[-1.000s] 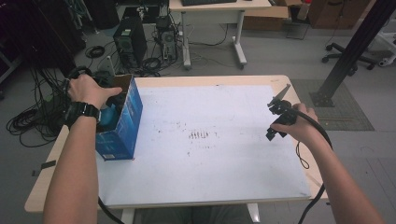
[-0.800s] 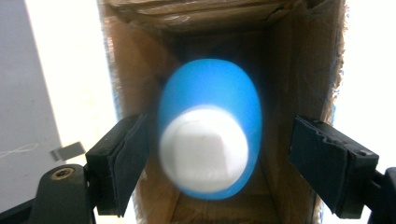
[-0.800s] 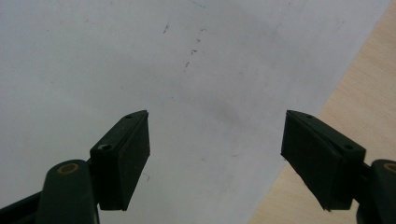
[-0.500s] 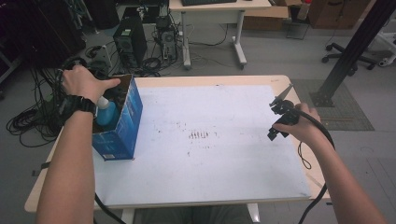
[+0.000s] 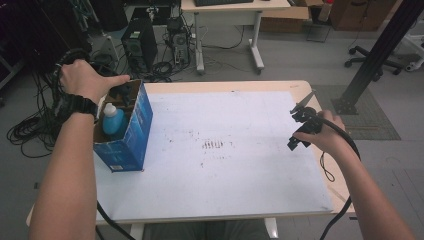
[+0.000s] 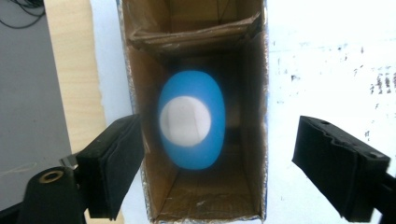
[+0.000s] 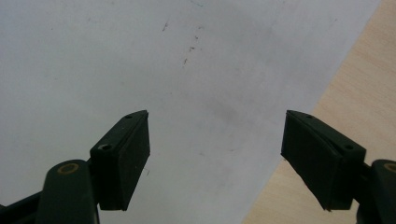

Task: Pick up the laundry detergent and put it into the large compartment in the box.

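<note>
Above the box (image 5: 124, 131) on the desk (image 5: 240, 87), the left gripper (image 6: 219, 154) (jaws just opened wide, holding nothing) has apparently released the bottle (image 6: 190, 124) inside.

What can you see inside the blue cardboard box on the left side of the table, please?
Inside the blue box stands a blue bottle with a white cap, upright. A cardboard flap crosses the far end; what lies beneath it, and under the bottle, is hidden.

Pale wooden tabletop (image 5: 320, 90) covered by a white, smudged sheet (image 5: 225, 180); open blue box (image 5: 131, 136) standing upright near the sheet's left edge.
</note>
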The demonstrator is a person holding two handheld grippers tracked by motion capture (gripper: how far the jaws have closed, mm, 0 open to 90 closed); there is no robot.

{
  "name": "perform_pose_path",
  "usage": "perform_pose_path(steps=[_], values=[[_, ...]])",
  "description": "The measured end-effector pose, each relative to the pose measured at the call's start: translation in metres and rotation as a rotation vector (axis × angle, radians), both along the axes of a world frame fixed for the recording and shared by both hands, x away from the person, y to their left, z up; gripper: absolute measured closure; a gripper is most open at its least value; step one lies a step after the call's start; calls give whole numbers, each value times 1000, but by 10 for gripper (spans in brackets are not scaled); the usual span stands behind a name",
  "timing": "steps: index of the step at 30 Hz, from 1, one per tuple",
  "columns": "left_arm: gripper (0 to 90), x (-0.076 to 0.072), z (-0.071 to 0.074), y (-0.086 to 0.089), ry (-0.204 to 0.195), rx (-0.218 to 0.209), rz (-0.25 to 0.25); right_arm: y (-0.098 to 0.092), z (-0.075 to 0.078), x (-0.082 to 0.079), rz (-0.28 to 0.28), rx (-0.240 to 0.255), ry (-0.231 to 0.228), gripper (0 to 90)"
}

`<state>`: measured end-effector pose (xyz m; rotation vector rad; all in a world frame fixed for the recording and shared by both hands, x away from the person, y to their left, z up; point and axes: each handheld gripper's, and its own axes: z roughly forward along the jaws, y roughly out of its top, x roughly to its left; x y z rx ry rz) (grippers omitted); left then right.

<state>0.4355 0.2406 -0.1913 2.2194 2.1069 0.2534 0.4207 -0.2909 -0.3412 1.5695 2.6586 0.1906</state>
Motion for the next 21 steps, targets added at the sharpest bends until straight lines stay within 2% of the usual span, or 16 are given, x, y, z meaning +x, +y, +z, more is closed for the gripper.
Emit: perform_pose_path(steps=[2, 10, 14, 21], values=[[167, -1, 4, -2, -1, -11, -10, 0, 1, 0, 3, 0, -4, 237], [166, -4, 13, -11, -17, -8, -42, 4, 4, 0, 4, 1, -1, 236], [166, -5, 18, -23, -19, -12, -90, 3, 6, -1, 2, 1, -5, 235], [166, -6, 20, -41, -32, -20, -141, 3, 6, -2, -3, -1, -3, 235]])
